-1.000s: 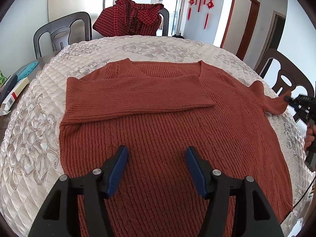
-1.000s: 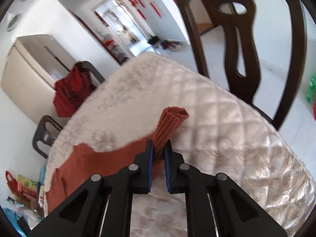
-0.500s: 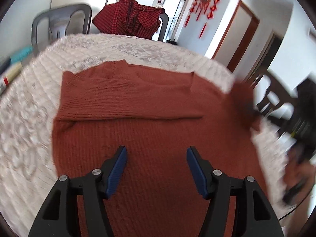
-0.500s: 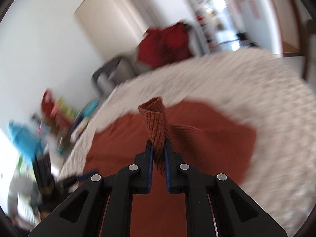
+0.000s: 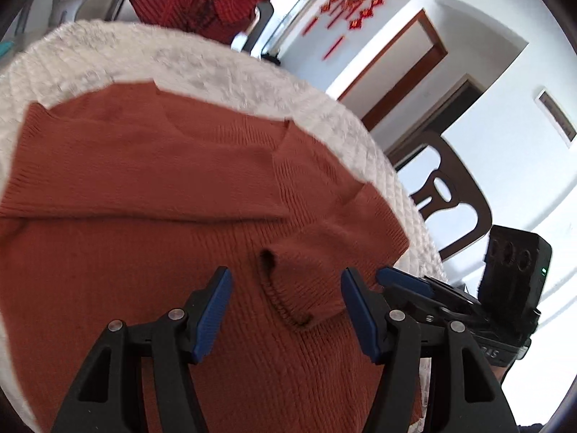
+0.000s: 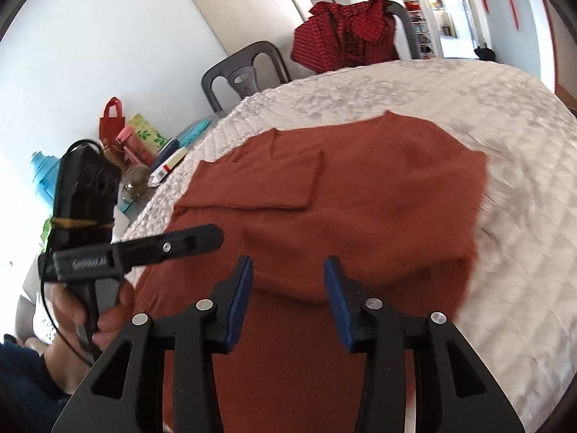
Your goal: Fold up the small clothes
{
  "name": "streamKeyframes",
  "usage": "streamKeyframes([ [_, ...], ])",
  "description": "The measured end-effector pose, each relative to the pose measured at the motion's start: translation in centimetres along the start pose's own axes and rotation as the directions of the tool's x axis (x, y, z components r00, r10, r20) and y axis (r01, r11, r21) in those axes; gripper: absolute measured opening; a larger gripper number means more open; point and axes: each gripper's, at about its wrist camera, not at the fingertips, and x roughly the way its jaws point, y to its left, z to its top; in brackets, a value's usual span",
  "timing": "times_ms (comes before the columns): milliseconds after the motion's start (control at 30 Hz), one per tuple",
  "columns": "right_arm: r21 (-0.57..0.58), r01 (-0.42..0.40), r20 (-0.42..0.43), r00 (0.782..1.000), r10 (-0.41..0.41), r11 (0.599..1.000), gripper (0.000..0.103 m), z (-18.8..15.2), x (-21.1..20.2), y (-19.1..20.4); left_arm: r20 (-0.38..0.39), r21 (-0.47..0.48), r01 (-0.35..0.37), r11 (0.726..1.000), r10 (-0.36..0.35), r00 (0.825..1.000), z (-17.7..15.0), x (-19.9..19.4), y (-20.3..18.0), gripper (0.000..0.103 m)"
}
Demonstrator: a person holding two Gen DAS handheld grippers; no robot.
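A rust-red knit sweater (image 5: 151,195) lies flat on the quilted white tablecloth (image 5: 202,61). Its left sleeve is folded across the chest. Its right sleeve (image 5: 306,270) now lies folded inward over the body, cuff opening toward me. My left gripper (image 5: 285,306) is open and empty, hovering over the sweater's lower body with the cuff between its fingers. My right gripper (image 6: 288,296) is open and empty just above the folded right sleeve (image 6: 360,252). The sweater also shows in the right wrist view (image 6: 378,187). The right gripper shows at the right of the left wrist view (image 5: 404,281).
A red plaid garment (image 6: 346,39) hangs on a grey chair at the far side. A dark wooden chair (image 5: 450,198) stands at the right edge. Bags, bottles and boxes (image 6: 137,140) crowd the left beyond the table. The left hand-held gripper body (image 6: 137,249) crosses the right wrist view.
My right gripper carried the right sleeve from the table's right edge inward over the sweater body, then opened and let it go. The left gripper stayed open and shifted right.
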Motion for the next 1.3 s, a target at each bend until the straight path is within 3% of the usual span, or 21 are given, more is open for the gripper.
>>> streamKeyframes([
  [133,0.048,0.02,0.001,1.0,-0.02,0.999,0.042,-1.0,-0.6,-1.5,0.004,0.029,0.021,0.999,-0.021,1.0,-0.1,0.7,-1.2,0.057],
  [200,0.07,0.025,0.004,1.0,-0.025,0.997,0.042,-1.3,-0.7,-2.0,-0.02,0.031,0.038,0.999,-0.038,0.999,0.1,1.5,-1.7,0.03],
  [233,0.084,0.022,0.008,1.0,-0.023,0.996,0.042,-1.4,-0.8,-2.3,-0.027,0.031,0.03,0.999,-0.029,0.999,0.2,1.9,-1.8,0.025],
  [267,0.093,0.018,0.012,1.0,-0.019,0.996,0.042,-1.3,-0.9,-2.5,-0.036,0.038,0.02,0.999,-0.019,0.999,0.3,2.3,-1.9,0.011],
  [300,0.101,0.015,0.017,1.0,-0.017,0.995,0.042,-1.3,-0.9,-2.6,-0.045,0.047,0.011,0.999,-0.008,0.999,0.4,2.7,-2.1,0.007],
  [367,0.107,0.016,0.024,1.0,-0.018,0.994,0.042,-1.2,-0.9,-2.7,-0.035,0.064,0.014,0.998,-0.012,0.999,0.8,2.3,-2.3,0.006],
  [600,0.118,0.026,0.017,0.999,-0.028,0.993,0.042,-1.1,-0.7,-3.1,0.109,0.203,0.056,0.978,-0.079,0.991,5.8,-1.9,-4.2,0.006],
  [767,0.114,0.05,0.007,0.999,-0.051,0.992,0.042,-0.5,-0.2,-3.0,0.048,0.128,-0.026,0.991,0.02,0.999,8.1,0.3,0.3,0.006],
  [933,0.094,0.065,-0.003,0.998,-0.065,0.993,0.042,-0.4,0.0,-3.0,-0.018,0.058,-0.061,0.996,0.062,0.998,7.2,2.5,3.8,0.006],
  [1000,0.086,0.074,0.001,0.997,-0.075,0.994,0.042,-0.2,-0.2,-2.9,-0.014,0.049,-0.046,0.998,0.047,0.999,6.8,2.2,3.9,0.007],
  [1167,0.078,0.109,0.063,0.991,-0.114,0.991,0.042,1.0,-1.2,-2.9,0.089,0.046,-0.129,0.991,0.125,0.988,7.2,-0.7,3.8,0.011],
  [1300,0.06,0.153,0.077,0.985,-0.157,0.986,0.032,2.5,-1.0,-3.2,0.134,0.084,-0.109,0.99,0.097,0.986,7.1,-2.1,2.4,0.019],
])
